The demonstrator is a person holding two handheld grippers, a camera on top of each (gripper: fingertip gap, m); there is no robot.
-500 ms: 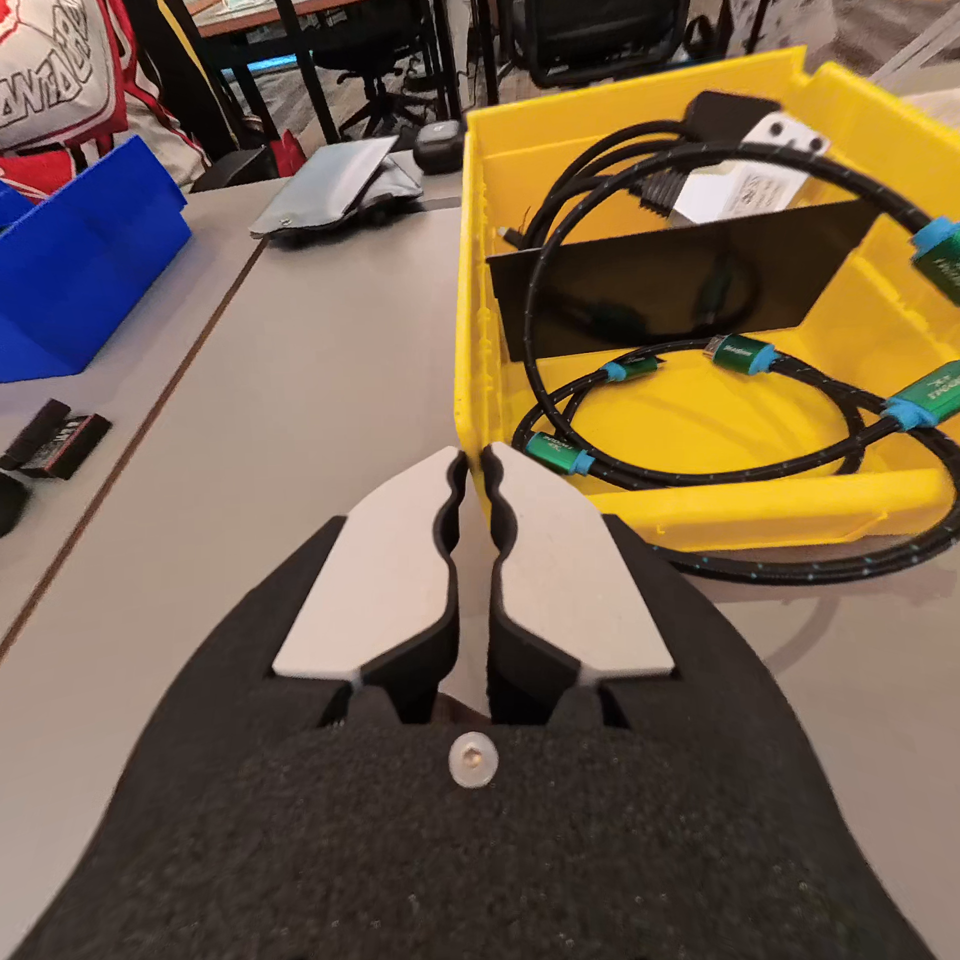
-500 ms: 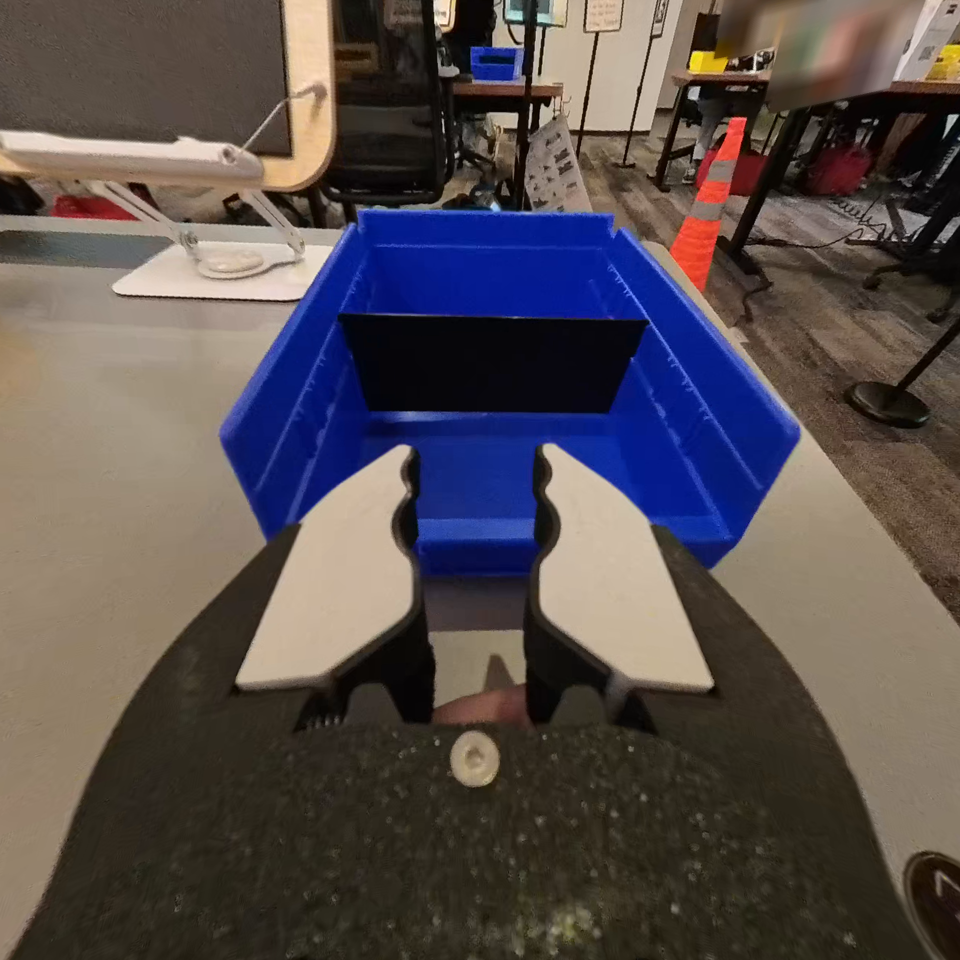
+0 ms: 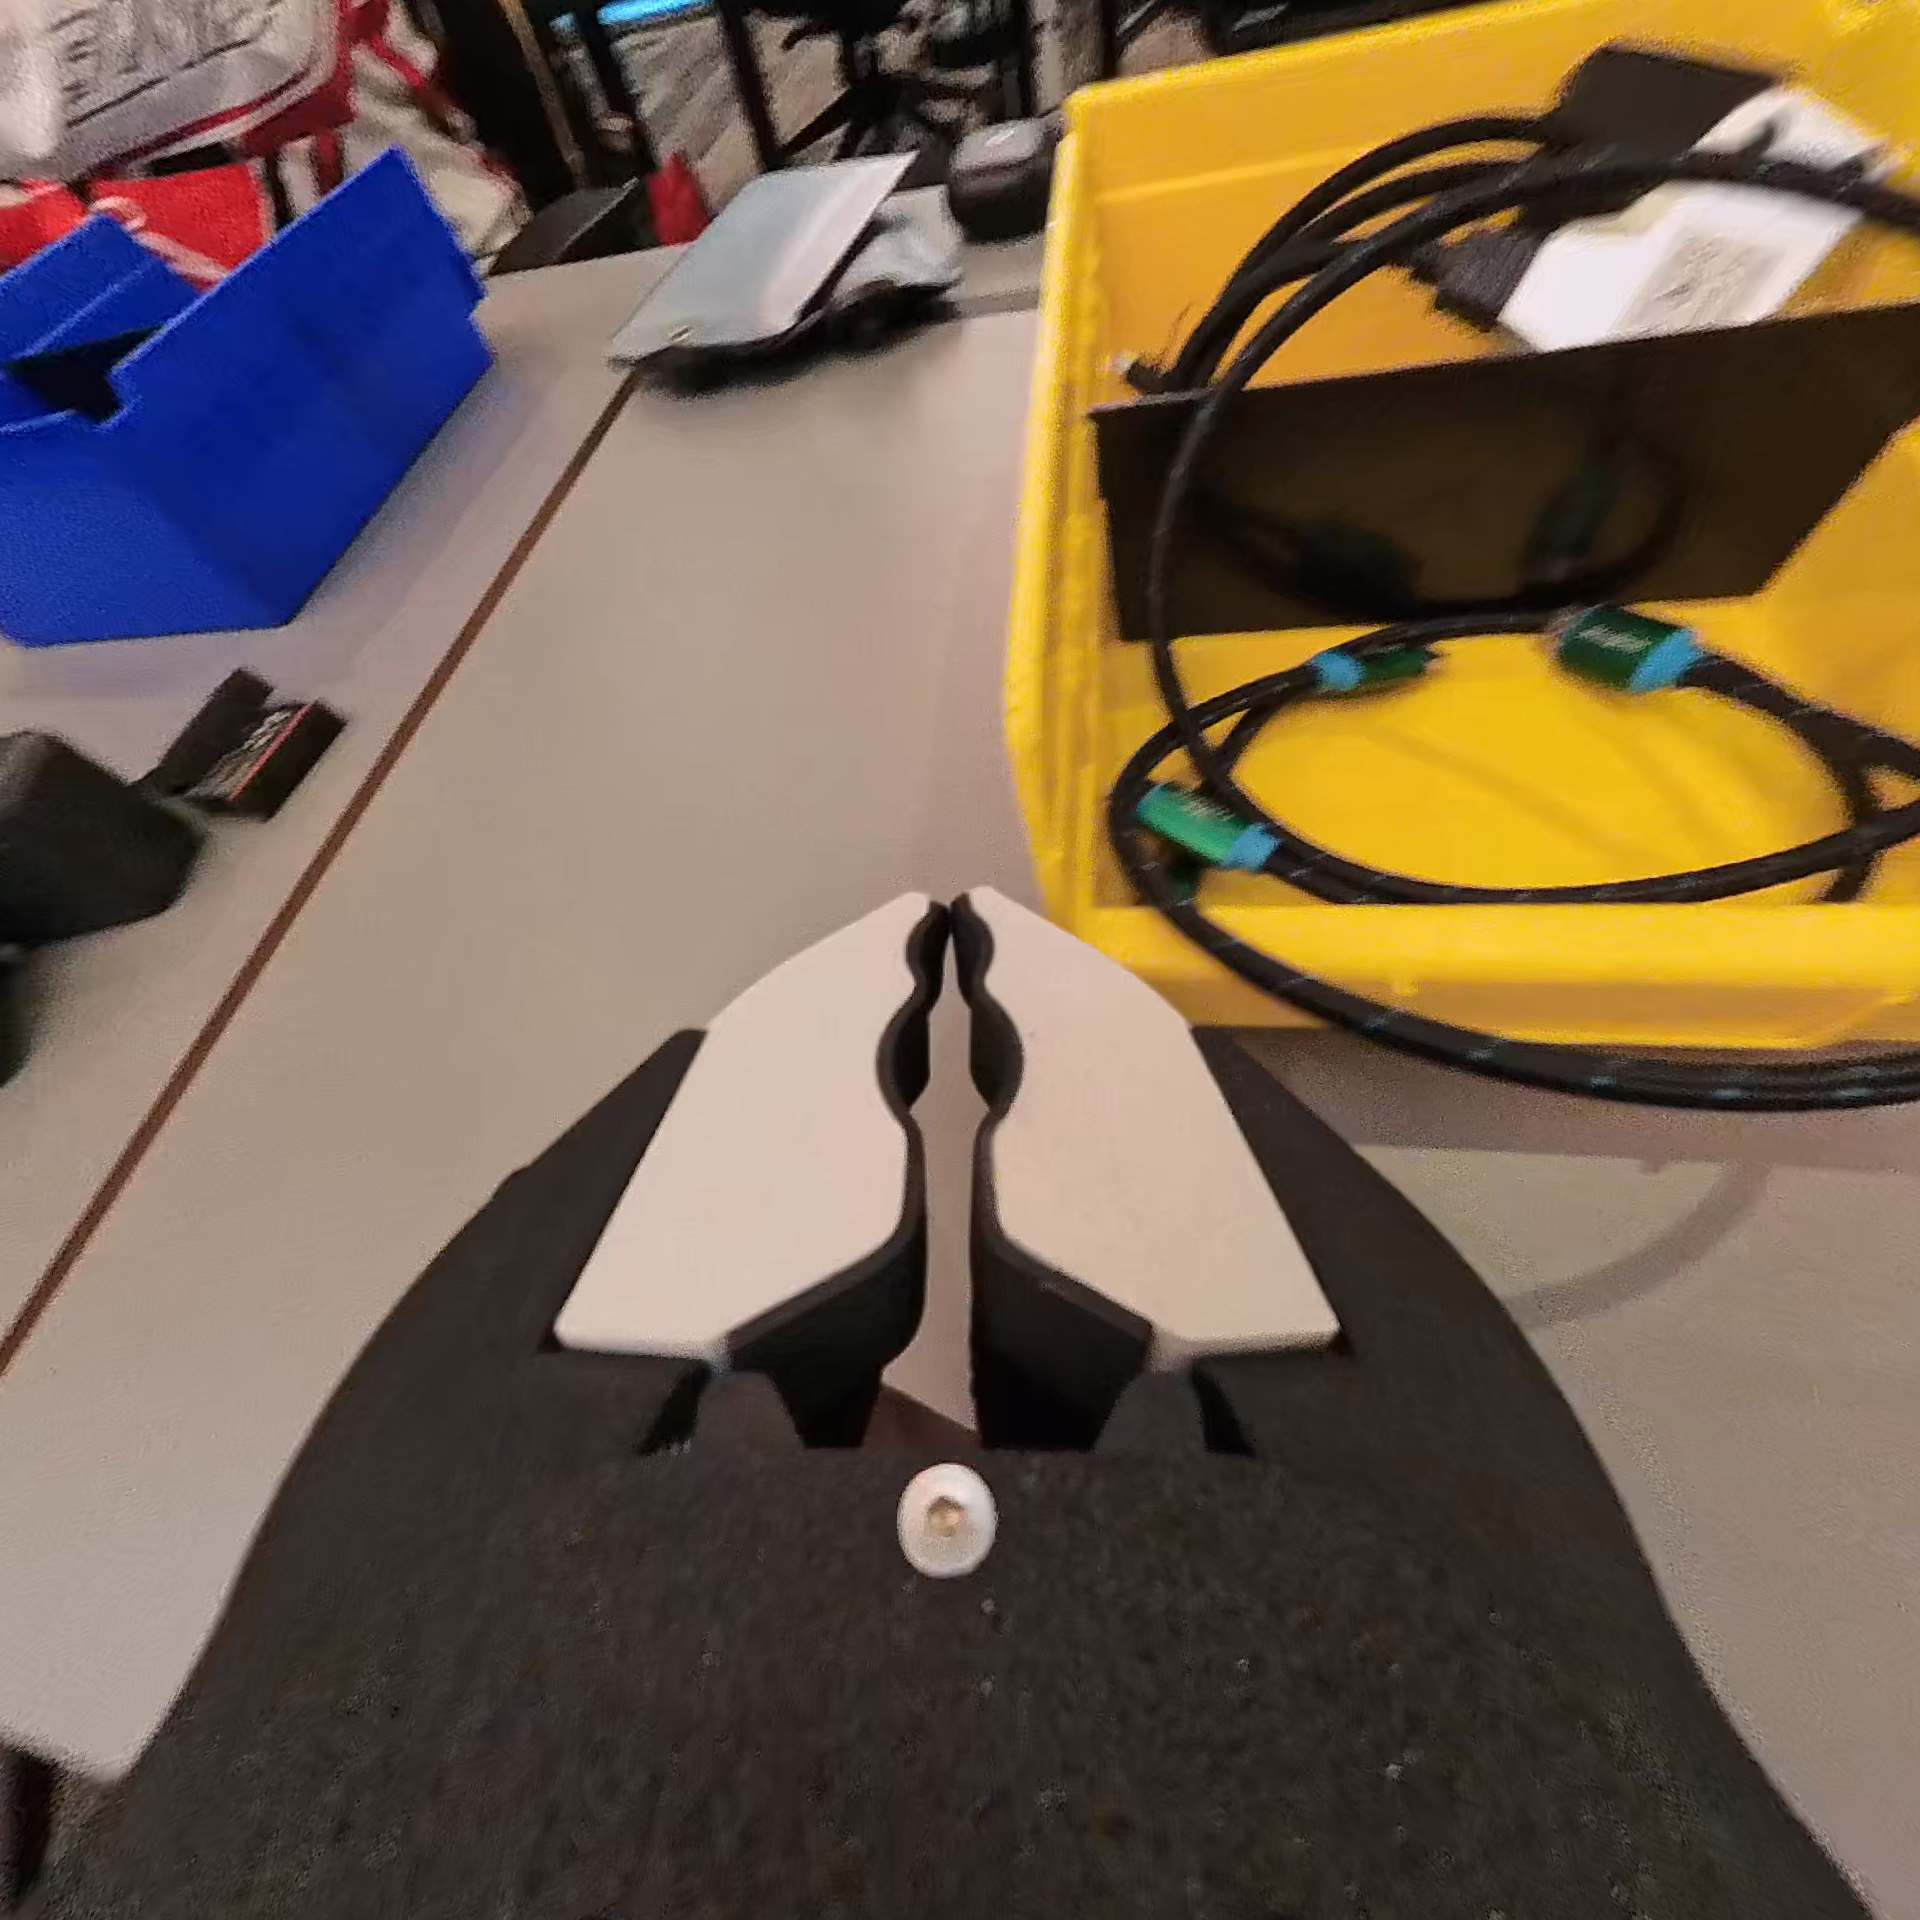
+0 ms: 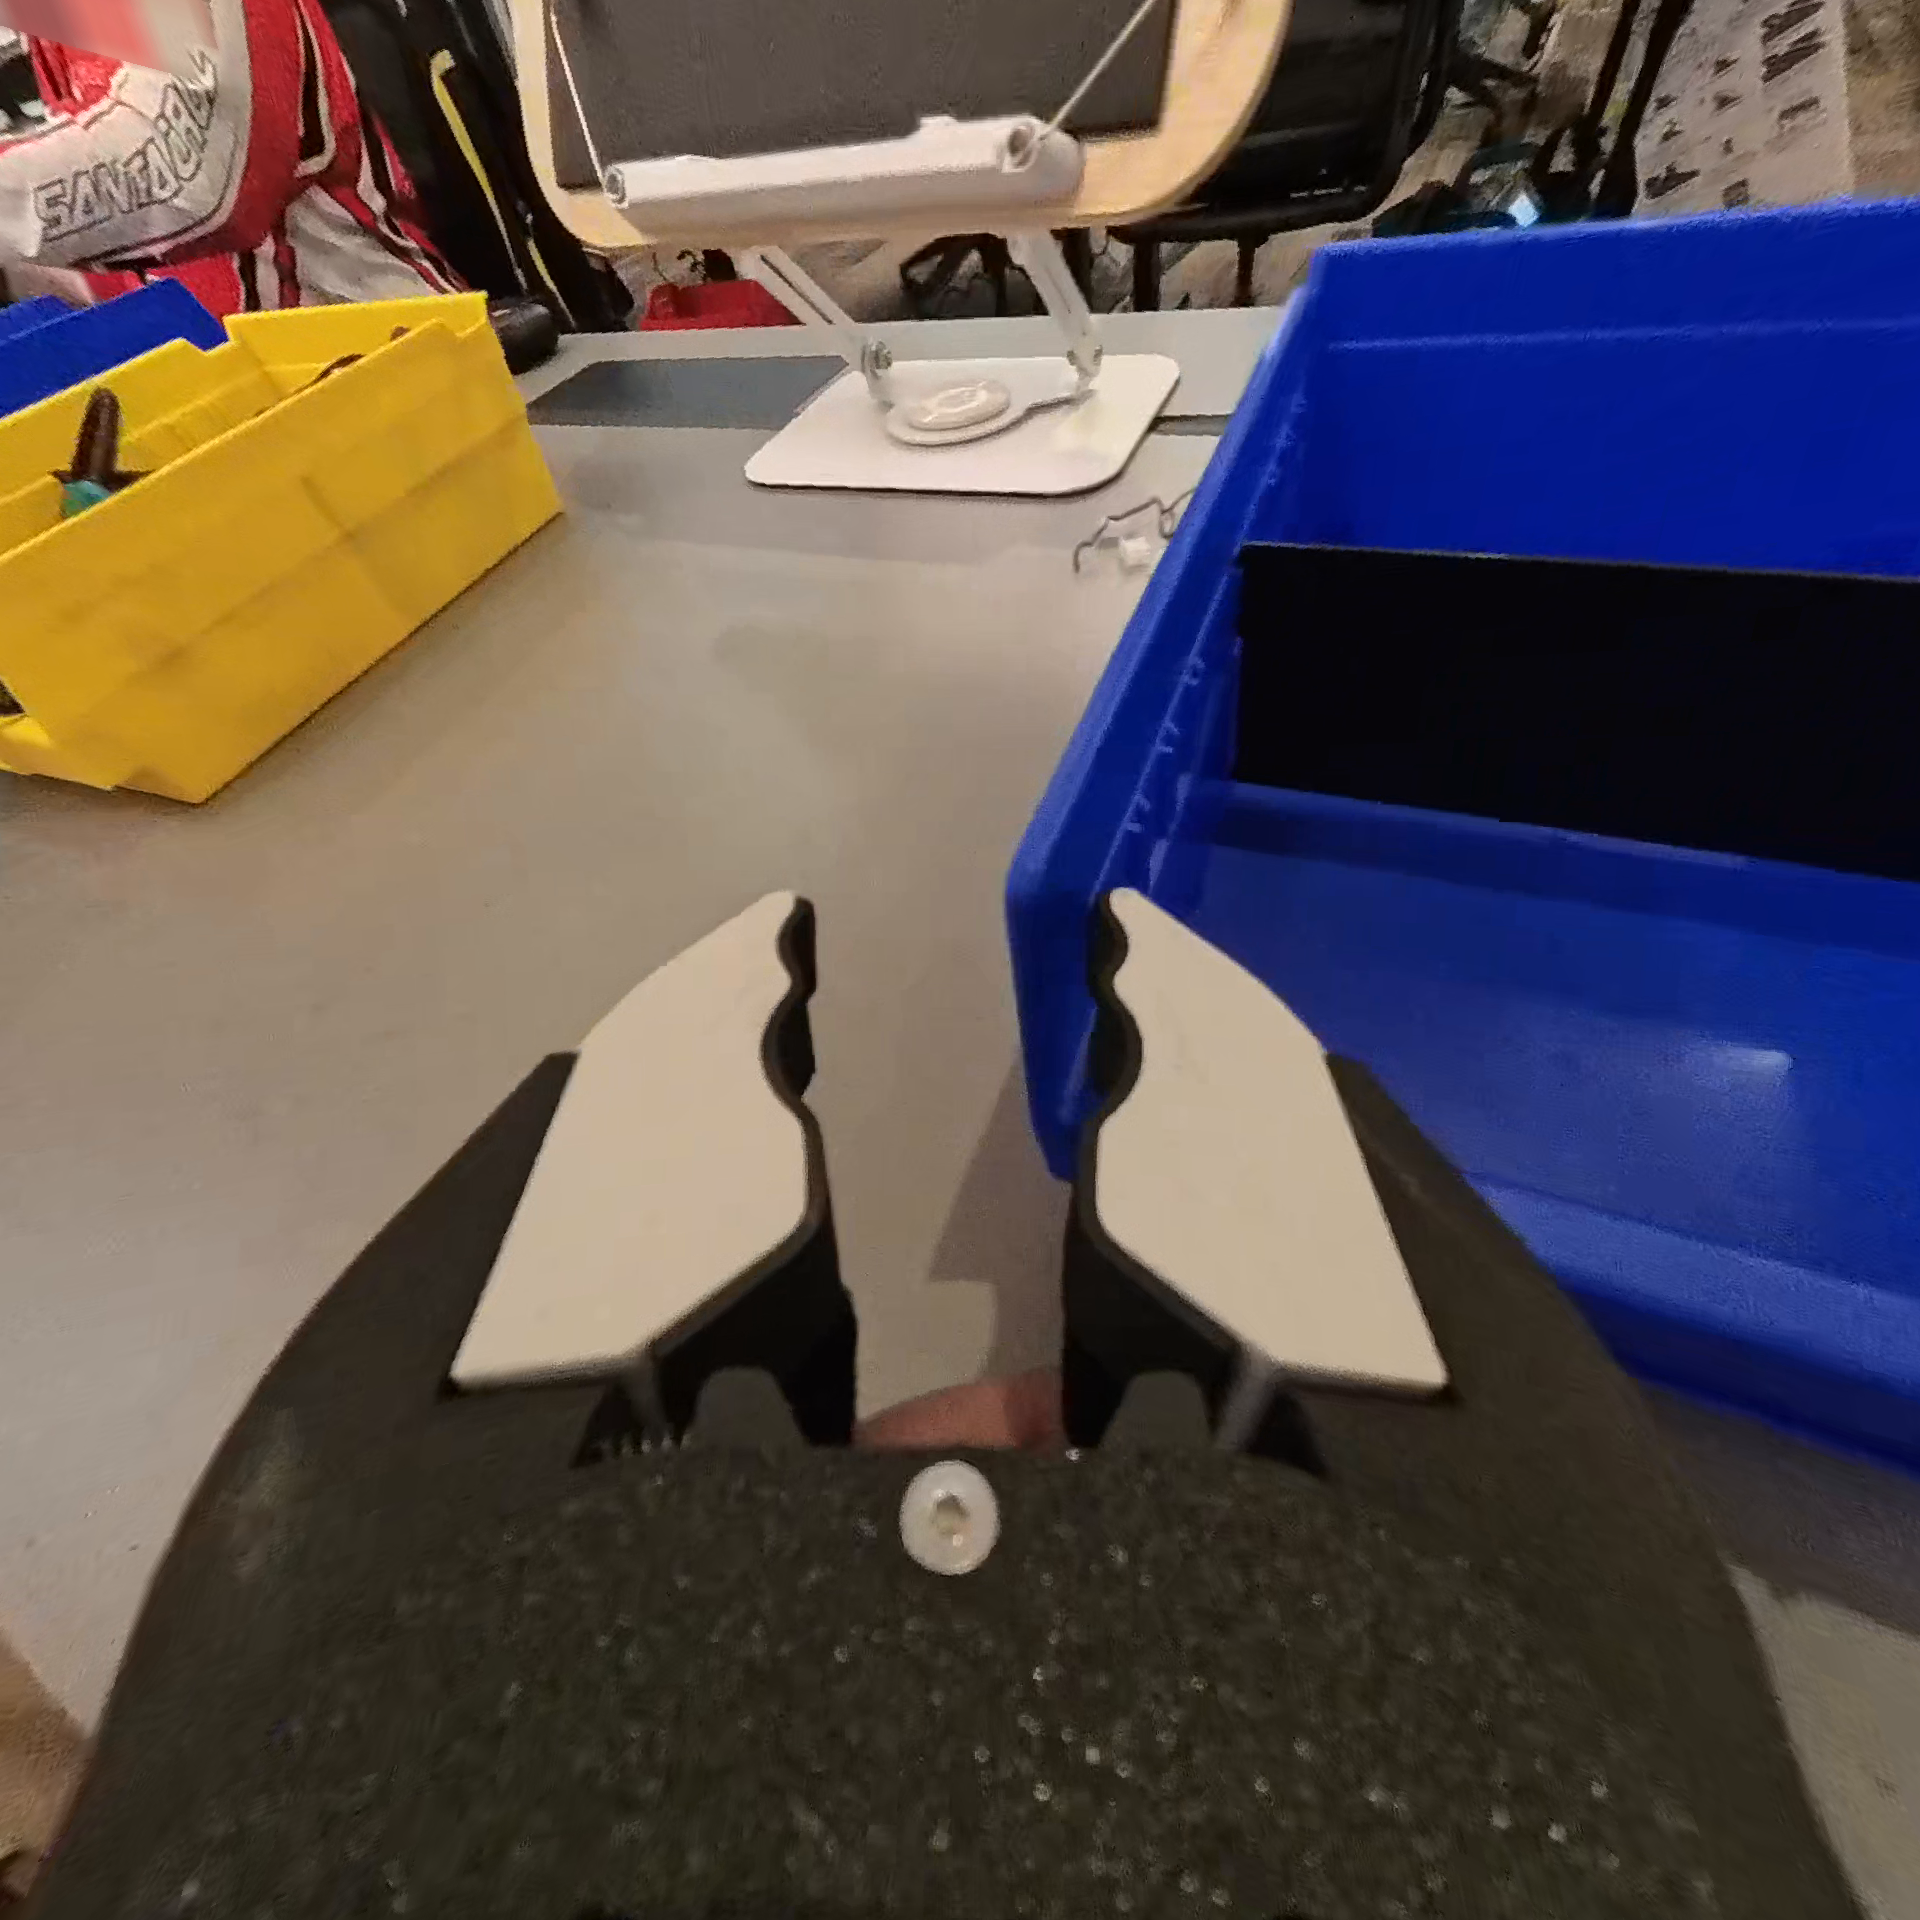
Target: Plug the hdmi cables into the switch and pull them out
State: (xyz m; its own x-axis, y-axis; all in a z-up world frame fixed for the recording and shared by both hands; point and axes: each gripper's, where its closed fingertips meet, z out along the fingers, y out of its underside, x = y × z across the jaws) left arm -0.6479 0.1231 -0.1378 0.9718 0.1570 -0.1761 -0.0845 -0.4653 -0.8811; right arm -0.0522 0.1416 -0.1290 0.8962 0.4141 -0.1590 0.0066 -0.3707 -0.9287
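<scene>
Over the grey counter, the left hand-held gripper hovers level, its fingertips closed together on nothing, just beside the yellow bin's near corner. The black HDMI cables with green plugs lie coiled inside that bin, one loop spilling over its front wall. The right hand-held gripper is spread wide and empty beside a blue bin.

Grey table; white stand ahead of the right gripper; dark chairs beyond.
</scene>
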